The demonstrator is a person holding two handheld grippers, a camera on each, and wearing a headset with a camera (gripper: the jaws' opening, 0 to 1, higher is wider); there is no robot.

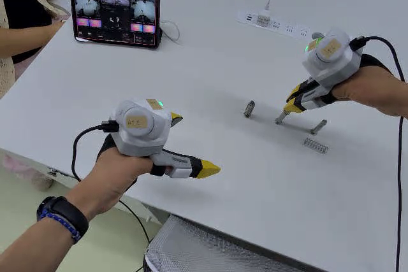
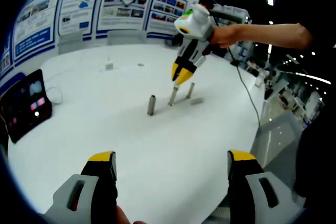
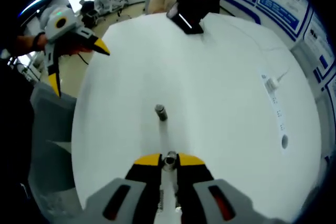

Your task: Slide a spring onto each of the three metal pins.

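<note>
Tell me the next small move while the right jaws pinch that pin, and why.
Probably carry the left gripper across to the loose spring and close on it. Its jaws stand open with nothing between them, away from the work, while the right gripper is shut on a pin, and that spring lies flat on the table close by.
</note>
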